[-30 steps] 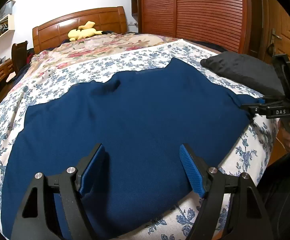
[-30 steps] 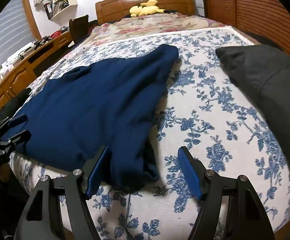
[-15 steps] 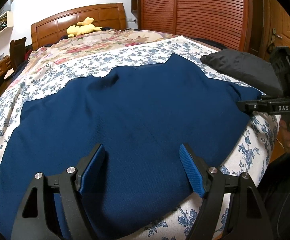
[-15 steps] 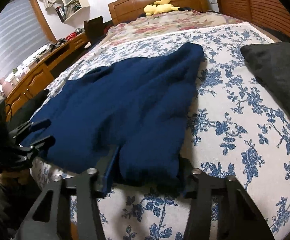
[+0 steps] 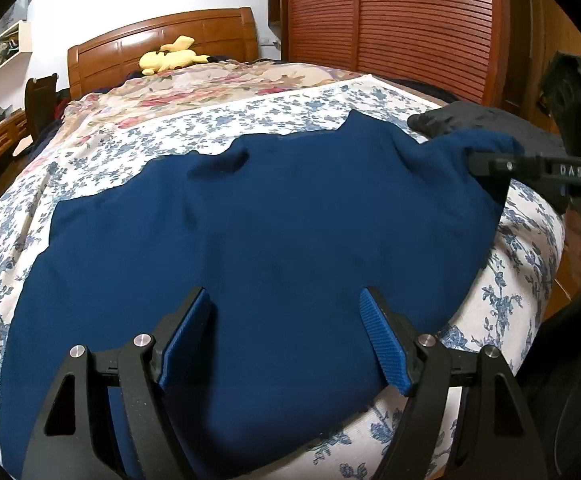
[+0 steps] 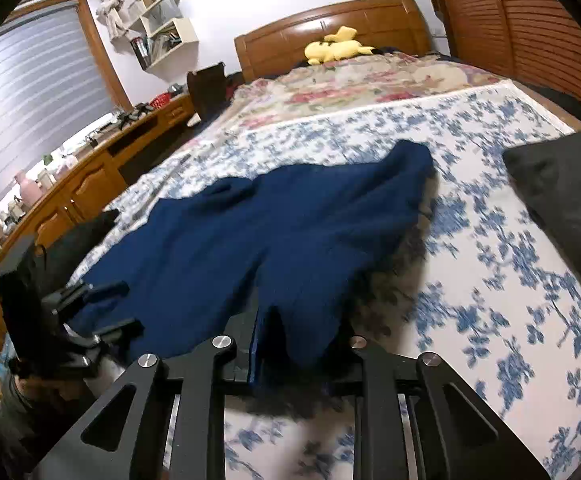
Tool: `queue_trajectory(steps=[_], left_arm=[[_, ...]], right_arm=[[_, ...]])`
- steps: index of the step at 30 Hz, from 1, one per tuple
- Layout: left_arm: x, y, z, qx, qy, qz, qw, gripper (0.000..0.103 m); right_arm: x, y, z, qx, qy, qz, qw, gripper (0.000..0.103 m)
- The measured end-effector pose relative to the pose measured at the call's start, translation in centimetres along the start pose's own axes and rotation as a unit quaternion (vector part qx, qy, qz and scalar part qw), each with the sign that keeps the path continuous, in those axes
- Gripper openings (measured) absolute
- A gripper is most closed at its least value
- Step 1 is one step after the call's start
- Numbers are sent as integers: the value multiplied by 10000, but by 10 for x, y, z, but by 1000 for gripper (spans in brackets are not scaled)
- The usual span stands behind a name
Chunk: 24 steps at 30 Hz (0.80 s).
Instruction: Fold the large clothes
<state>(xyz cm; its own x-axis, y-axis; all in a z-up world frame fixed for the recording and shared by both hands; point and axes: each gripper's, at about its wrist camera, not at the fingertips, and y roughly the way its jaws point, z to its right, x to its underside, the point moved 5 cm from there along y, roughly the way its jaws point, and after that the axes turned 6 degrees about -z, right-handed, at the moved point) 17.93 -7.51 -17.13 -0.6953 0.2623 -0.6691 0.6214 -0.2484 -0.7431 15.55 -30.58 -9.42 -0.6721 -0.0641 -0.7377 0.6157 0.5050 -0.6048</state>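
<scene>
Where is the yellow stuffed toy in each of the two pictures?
Left wrist view: the yellow stuffed toy lies upper left of centre, at the far end of the bed, against the wooden headboard.
Right wrist view: the toy lies upper right of centre, against the same headboard.
Shared landmark: the blue garment spread on the flowered bed cover, nearer the camera than the toy in both.

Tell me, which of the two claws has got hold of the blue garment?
The right claw: its jaws are closing on a bunched corner of the blue garment. The left claw hangs wide open above the cloth, gripping nothing.
</scene>
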Motion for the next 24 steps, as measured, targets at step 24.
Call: queue_trajectory(steps=[24], left_arm=[[27,-96,-111,-391,-841,891,9917,78]], right_arm=[[-60,68,-156,-553,-1540,427,9856,16]])
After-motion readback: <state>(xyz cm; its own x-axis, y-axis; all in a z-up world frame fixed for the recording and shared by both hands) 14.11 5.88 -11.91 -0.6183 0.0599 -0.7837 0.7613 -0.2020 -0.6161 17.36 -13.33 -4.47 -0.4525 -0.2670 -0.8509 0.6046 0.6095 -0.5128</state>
